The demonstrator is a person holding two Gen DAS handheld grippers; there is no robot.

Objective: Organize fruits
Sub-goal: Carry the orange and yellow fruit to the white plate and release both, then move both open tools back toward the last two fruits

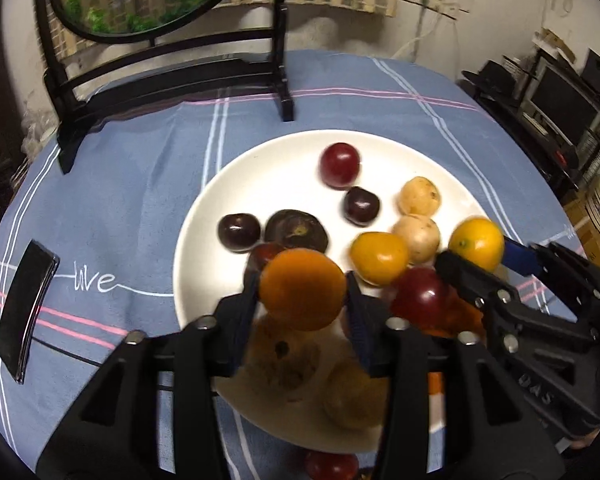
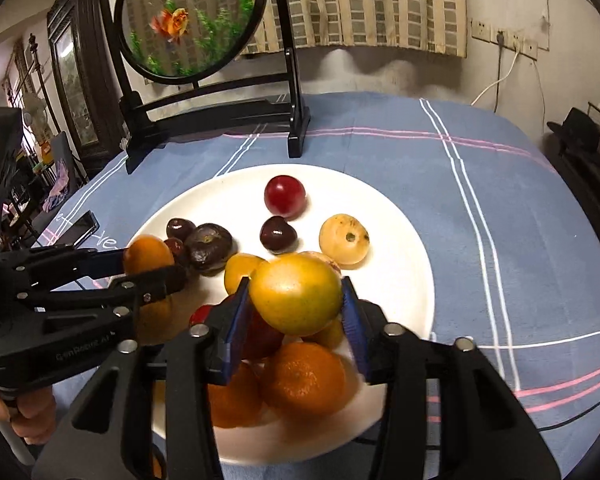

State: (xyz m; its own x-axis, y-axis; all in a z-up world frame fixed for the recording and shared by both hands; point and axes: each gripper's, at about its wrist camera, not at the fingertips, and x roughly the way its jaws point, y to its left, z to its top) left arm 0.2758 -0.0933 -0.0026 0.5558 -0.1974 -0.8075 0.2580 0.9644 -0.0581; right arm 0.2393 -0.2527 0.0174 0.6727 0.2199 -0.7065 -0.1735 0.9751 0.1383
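While both grippers hung over the white plate [image 2: 404,240], the left gripper [image 1: 302,292] pinched an orange fruit [image 1: 302,290] near its left side and the right gripper [image 2: 296,300] clasped a yellow-green fruit [image 2: 296,292] right of it.

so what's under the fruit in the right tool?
Under the yellow-green citrus: two oranges and a red fruit on the white plate. The tool's fingers hide whatever lies nearer.
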